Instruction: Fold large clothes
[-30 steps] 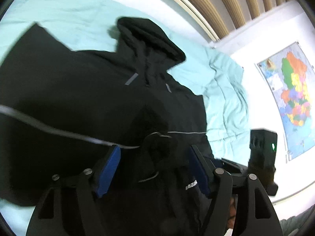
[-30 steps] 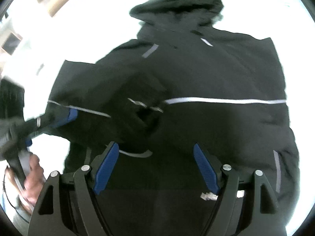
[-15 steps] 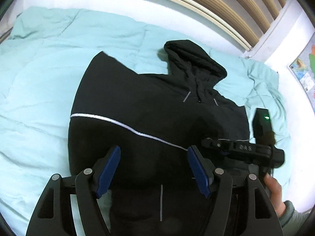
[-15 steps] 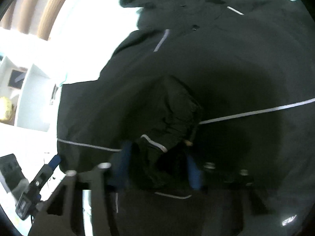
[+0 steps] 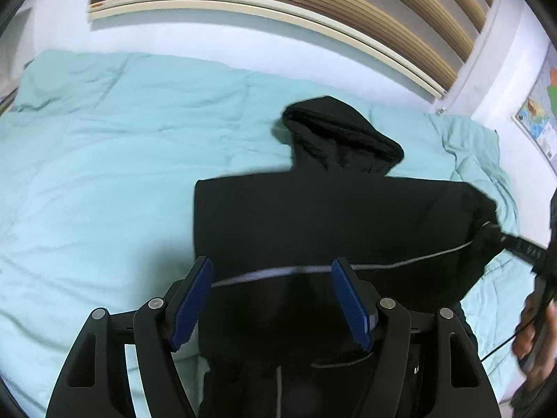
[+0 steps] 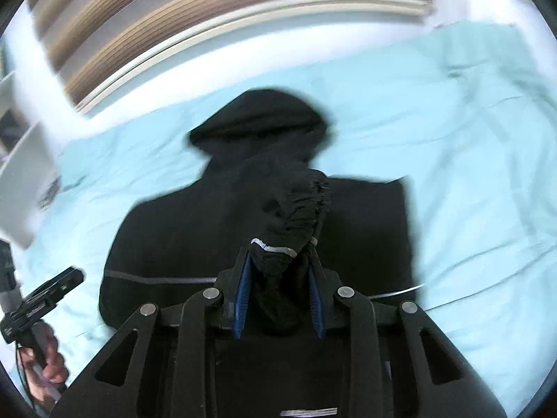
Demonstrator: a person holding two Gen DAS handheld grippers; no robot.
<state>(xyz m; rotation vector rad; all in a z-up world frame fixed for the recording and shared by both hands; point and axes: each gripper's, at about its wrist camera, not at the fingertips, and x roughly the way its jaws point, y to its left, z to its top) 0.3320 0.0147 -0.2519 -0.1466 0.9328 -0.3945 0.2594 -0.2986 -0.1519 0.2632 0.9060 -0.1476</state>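
A black hooded jacket (image 5: 313, 216) with thin reflective stripes lies on the bed, its hood (image 5: 341, 132) toward the headboard. My left gripper (image 5: 271, 268) hovers open above the jacket's lower half with nothing between its blue pads. In the right wrist view my right gripper (image 6: 280, 254) has its jaws closing on a bunched sleeve cuff (image 6: 296, 209), which the pads pinch and hold up off the jacket body (image 6: 191, 237). From the left wrist view the right gripper (image 5: 501, 240) pulls the sleeve at the jacket's right edge. The left gripper (image 6: 66, 278) shows at the lower left.
A teal duvet (image 5: 104, 174) covers the bed around the jacket. A slatted wooden headboard (image 5: 313, 7) runs along the far wall. A coloured map (image 5: 539, 111) hangs at the right and a white shelf (image 6: 24, 174) stands at the bed's left. A hand (image 6: 45, 376) grips the left tool.
The right gripper went from wide open to closed on the sleeve cuff and lifted it. Both grippers rose and tilted up, so more bed and headboard show.
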